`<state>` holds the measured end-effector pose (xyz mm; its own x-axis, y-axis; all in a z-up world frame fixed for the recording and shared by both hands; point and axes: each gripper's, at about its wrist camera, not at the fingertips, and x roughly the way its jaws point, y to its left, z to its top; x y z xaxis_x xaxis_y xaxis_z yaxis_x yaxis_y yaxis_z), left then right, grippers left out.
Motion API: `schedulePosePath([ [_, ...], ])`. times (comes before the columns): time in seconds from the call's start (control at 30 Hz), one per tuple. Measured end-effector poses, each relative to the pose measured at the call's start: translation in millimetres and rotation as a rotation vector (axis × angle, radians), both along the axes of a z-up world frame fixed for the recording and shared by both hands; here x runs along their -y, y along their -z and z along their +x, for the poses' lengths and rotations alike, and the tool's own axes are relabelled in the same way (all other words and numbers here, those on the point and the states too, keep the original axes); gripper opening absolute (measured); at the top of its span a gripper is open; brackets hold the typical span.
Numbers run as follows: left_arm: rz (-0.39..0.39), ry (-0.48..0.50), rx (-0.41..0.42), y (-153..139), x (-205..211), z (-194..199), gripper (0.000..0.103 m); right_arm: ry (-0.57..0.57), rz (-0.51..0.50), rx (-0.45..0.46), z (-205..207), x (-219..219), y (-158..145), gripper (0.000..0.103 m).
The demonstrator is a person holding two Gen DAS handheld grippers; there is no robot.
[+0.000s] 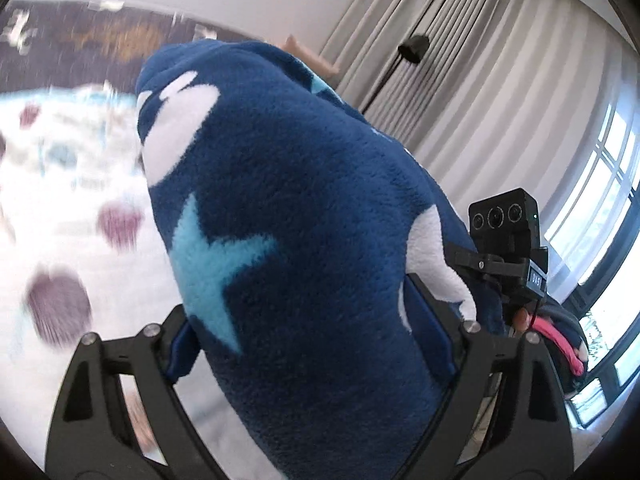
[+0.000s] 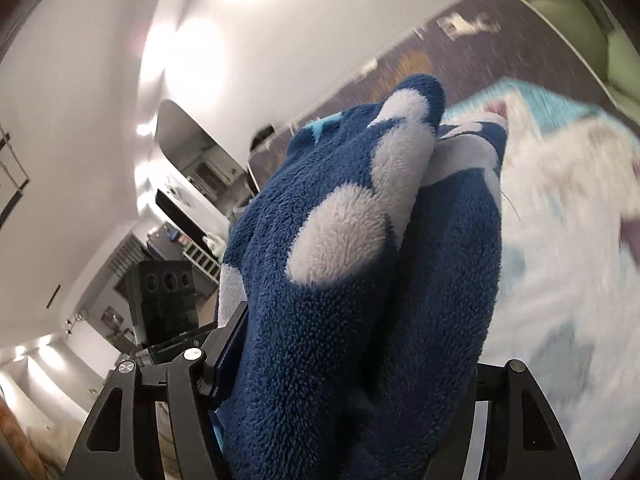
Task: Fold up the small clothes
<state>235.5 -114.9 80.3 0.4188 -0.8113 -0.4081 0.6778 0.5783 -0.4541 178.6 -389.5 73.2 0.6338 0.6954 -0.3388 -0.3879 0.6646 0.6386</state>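
blue fleece garment (image 1: 304, 208) bunched between left hand-held gripper (image 1: 316, 344) jaws (right likewise).

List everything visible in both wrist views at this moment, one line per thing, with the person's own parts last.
Fleece garment: one, dark blue with white and light-blue shapes, bunched between both grippers' fingers.
Bed cover: one, white with purple and blue spots, beneath and behind the garment.
Curtains: grey, beside the window.
Mirror: one, against the white wall.
Left gripper: black, closed on the garment.
Right gripper: black, closed on the garment.
Fingertip: one, behind the right gripper.
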Motion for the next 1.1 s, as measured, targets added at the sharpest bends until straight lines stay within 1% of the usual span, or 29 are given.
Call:
schedulePosePath([
  [0.07,-0.002,-0.005,0.027,-19.5,6.9,27.2,0.090,0.010,-0.007,0.031,19.8,0.8,-22.0,0.068],
  [0.1,-0.002,-0.005,0.034,-24.8,5.7,37.5,0.090,0.018,-0.019,0.053,34.2,1.3,-35.2,0.068],
  [0.13,-0.002,-0.007,0.041,-30.8,10.3,51.0,0.090,0.024,-0.024,0.065,37.1,6.2,-40.4,0.068],
  [0.2,0.007,-0.011,0.055,-42.6,27.2,79.4,0.090,0.042,-0.028,0.085,59.7,11.4,-52.8,0.068],
  [0.3,0.011,-0.017,0.076,-50.2,44.6,121.4,0.090,0.078,-0.016,0.087,95.6,24.7,-57.9,0.068],
  [0.37,0.005,-0.028,0.068,-46.0,48.6,152.7,0.090,0.106,0.007,0.079,122.7,37.0,-55.7,0.068],
  [0.47,-0.001,-0.051,0.058,-36.3,61.2,195.6,0.090,0.142,0.000,0.082,163.0,48.3,-51.8,0.068],
  [0.5,-0.004,-0.056,0.057,-28.8,63.4,208.9,0.090,0.150,-0.008,0.084,171.0,61.5,-44.7,0.068],
  [0.53,-0.005,-0.061,0.055,-22.3,64.5,220.4,0.090,0.152,-0.015,0.086,182.6,63.6,-43.2,0.068],
  [0.57,-0.005,-0.069,0.051,-9.7,68.6,230.6,0.090,0.151,-0.022,0.088,192.2,66.2,-37.6,0.068],
  [0.63,0.004,-0.087,0.038,16.7,74.8,249.3,0.090,0.147,-0.029,0.086,218.5,71.9,-18.3,0.068],
  [0.7,0.022,-0.115,0.011,50.8,84.0,272.4,0.090,0.149,-0.030,0.065,245.4,77.6,10.7,0.068],
  [0.77,0.052,-0.140,-0.021,84.8,93.8,287.7,0.090,0.158,-0.026,0.035,268.9,84.8,42.6,0.068],
  [0.8,0.071,-0.154,-0.041,100.8,100.4,296.6,0.090,0.167,-0.021,0.008,283.5,89.1,66.8,0.068],
  [0.83,0.097,-0.171,-0.064,118.2,106.2,306.9,0.090,0.172,-0.015,-0.013,291.5,92.8,83.6,0.068],
  [0.87,0.145,-0.196,-0.085,139.7,112.9,316.9,0.090,0.178,-0.009,-0.043,301.8,96.7,104.0,0.068],
  [0.9,0.212,-0.221,-0.088,160.3,120.1,322.4,0.090,0.189,-0.006,-0.082,313.6,100.4,127.8,0.068],
  [0.93,0.234,-0.237,-0.066,171.3,121.9,323.6,0.091,0.204,-0.017,-0.129,324.6,102.7,152.7,0.068],
  [0.97,0.181,-0.228,-0.059,176.8,117.2,323.1,0.092,0.221,-0.046,-0.171,332.9,102.9,174.8,0.069],
  [1.0,0.132,-0.203,-0.098,179.6,112.0,325.6,0.093,0.238,-0.041,-0.175,334.7,105.9,194.1,0.072],
  [1.03,0.116,-0.186,-0.126,182.0,108.6,327.4,0.094,0.231,0.027,-0.152,334.2,112.4,203.9,0.074],
  [1.07,0.111,-0.181,-0.135,182.1,106.8,327.5,0.095,0.210,0.138,-0.158,331.6,123.1,215.4,0.076],
  [1.1,0.106,-0.182,-0.136,180.7,104.6,326.0,0.095,0.207,0.154,-0.179,330.5,127.1,217.9,0.080],
])
